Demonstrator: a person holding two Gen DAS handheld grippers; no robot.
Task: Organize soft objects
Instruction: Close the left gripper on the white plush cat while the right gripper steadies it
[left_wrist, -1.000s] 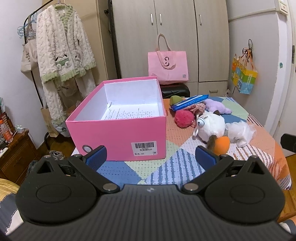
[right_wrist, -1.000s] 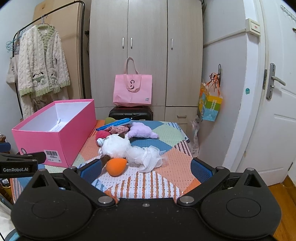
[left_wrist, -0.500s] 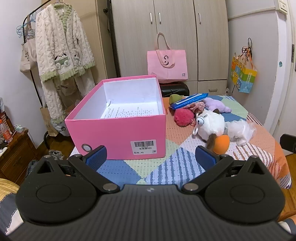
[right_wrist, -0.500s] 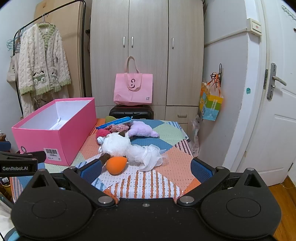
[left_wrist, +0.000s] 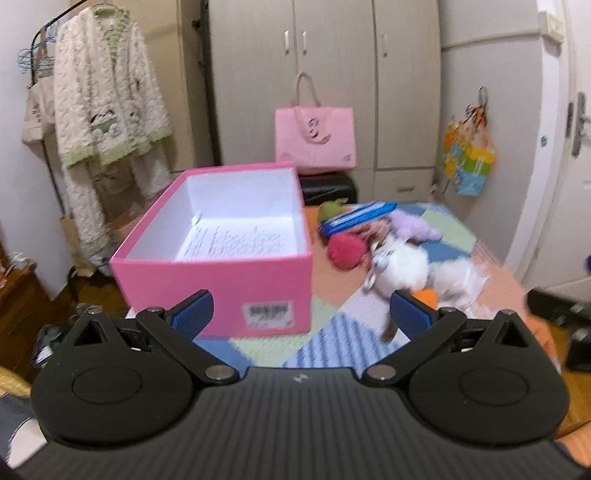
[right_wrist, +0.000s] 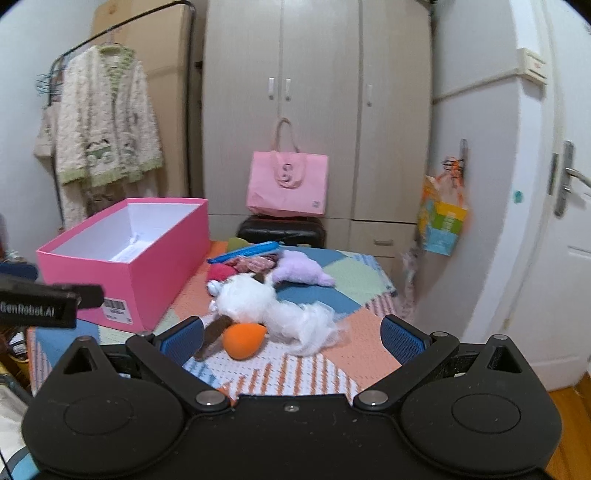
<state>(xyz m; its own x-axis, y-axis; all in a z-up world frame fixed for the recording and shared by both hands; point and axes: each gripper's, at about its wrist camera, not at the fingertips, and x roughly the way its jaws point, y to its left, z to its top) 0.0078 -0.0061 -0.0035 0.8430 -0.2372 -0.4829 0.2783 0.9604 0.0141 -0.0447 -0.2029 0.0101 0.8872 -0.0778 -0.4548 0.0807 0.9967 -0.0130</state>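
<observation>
Nearest the lens in each view, both claws hang above the near edge of the bench (right_wrist: 369, 354) with nothing between their blue pads: the left claw (left_wrist: 301, 314) is spread wide, released, facing the front wall of the pink box, and the right claw (right_wrist: 291, 334) is likewise released, facing the heap of soft things. Just past the right claw lies an orange teardrop sponge (right_wrist: 243, 339) touching a white plush toy (right_wrist: 247, 301), with a wispy white tuft of fluff (right_wrist: 310, 325) just beside them on the patchwork cloth. To the left, the open pink box (left_wrist: 221, 280) stands on the bench with a printed sheet of paper (left_wrist: 236, 242) on its floor and a barcode label on its near wall. Behind the white plush sit a red pompom (left_wrist: 345, 251), a lilac plush (right_wrist: 299, 271) and a blue flat packet (left_wrist: 356, 218) resting on the pile, with a green object (left_wrist: 330, 208) at the far edge. Beyond the bench, a pink tote bag (right_wrist: 288, 182) rests on a black stool against the wardrobe (right_wrist: 317, 92), and a fleecy robe (left_wrist: 107, 99) hangs on a rack at the left.
</observation>
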